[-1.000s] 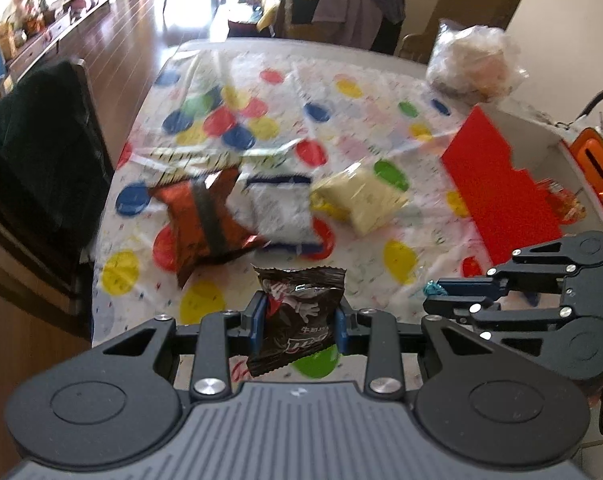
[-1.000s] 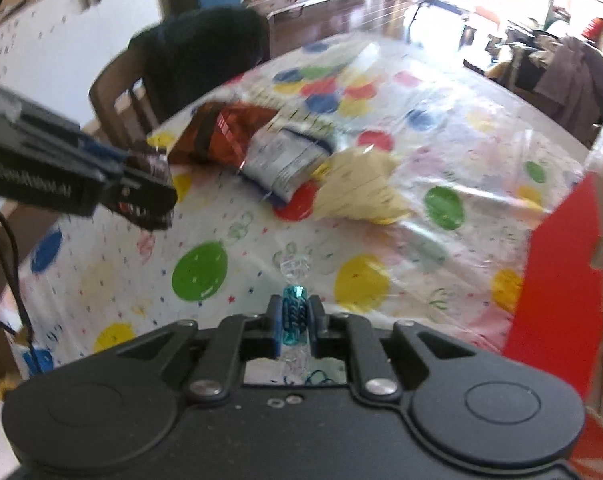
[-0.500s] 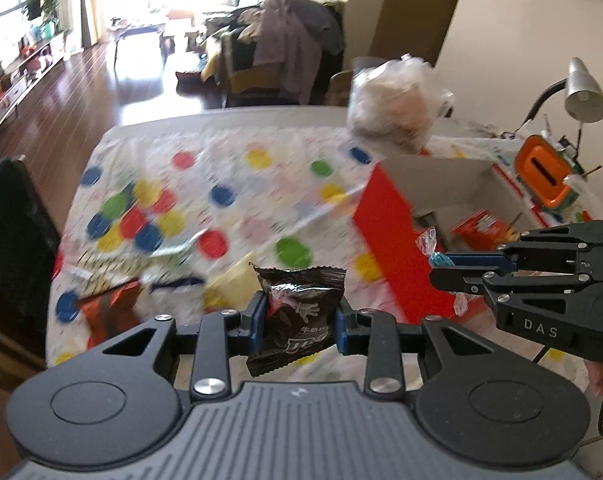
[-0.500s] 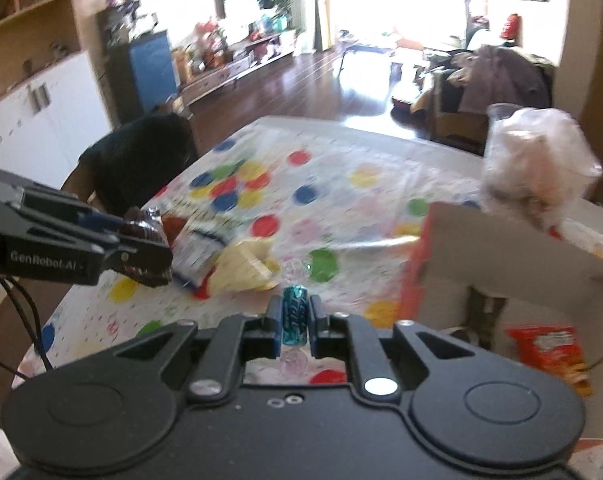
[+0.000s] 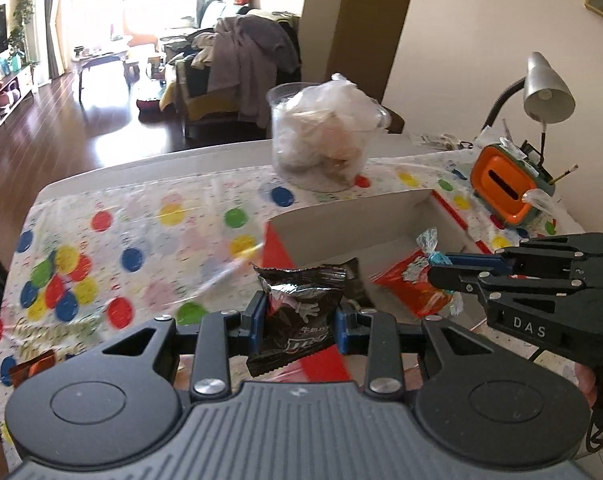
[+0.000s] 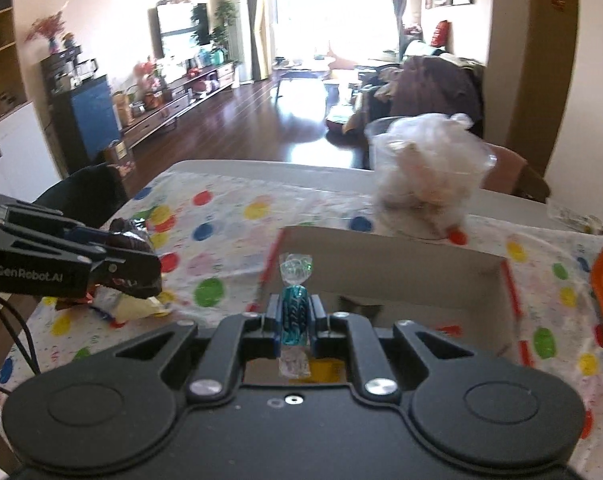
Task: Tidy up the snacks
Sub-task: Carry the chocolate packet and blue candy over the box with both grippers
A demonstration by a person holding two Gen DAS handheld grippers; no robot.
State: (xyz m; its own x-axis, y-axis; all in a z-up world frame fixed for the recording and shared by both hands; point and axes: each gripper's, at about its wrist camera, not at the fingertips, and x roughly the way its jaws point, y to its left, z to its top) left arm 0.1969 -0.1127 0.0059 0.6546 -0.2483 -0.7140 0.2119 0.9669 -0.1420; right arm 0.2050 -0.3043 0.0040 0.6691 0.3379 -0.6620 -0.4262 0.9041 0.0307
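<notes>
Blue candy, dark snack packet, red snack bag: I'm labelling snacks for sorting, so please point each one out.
blue candy [image 6: 294, 314], right wrist view, on its blue wrapped body.
dark snack packet [image 5: 301, 304], left wrist view, on its front face.
red snack bag [image 5: 411, 288], left wrist view, on its red face inside the box.

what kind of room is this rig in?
Most likely a home living-dining room: a table under a polka-dot tablecloth, a sofa heaped with clothes, and a TV above a low cabinet along the far wall.
</notes>
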